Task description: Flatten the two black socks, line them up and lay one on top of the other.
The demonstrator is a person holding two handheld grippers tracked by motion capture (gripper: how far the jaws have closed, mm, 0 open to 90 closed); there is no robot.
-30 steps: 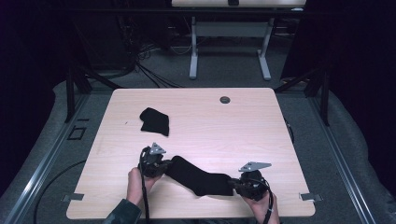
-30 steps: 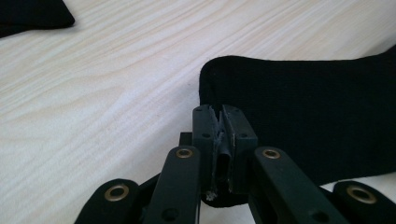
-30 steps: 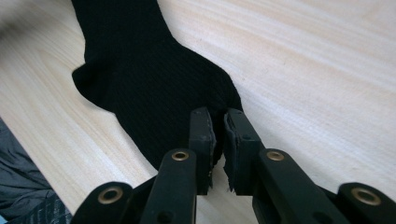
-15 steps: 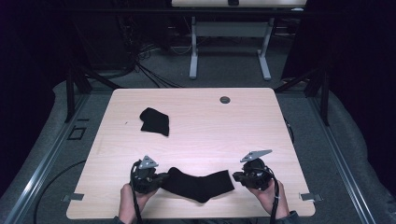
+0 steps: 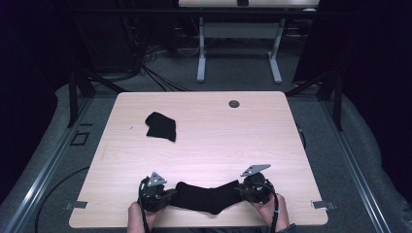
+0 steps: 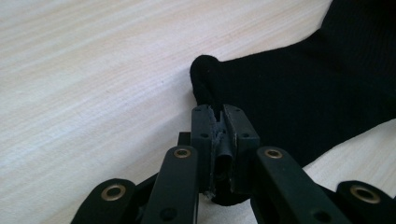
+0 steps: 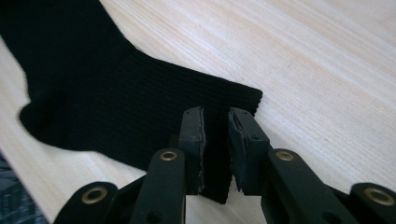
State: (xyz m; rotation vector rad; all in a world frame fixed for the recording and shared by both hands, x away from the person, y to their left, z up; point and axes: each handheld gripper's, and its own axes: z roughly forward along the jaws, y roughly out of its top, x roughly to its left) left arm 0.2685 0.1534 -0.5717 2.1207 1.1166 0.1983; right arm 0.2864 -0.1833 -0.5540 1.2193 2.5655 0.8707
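Bare table (image 5: 218, 141) lies beyond; both grippers' fingers clamp the sock (image 5: 206, 196) ends at its near edge.

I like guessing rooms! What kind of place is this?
Probably a lab or workshop: a bare wooden table on grey carpet, cables across the floor, another desk frame behind, and a black sock held between two grippers.

Black hand-held gripper (image 6: 218, 140) jaws – brass rivets, grey three-cornered top plates.

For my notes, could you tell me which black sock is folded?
The sock lying alone toward the table's far left; the near sock is stretched flat between both grippers.
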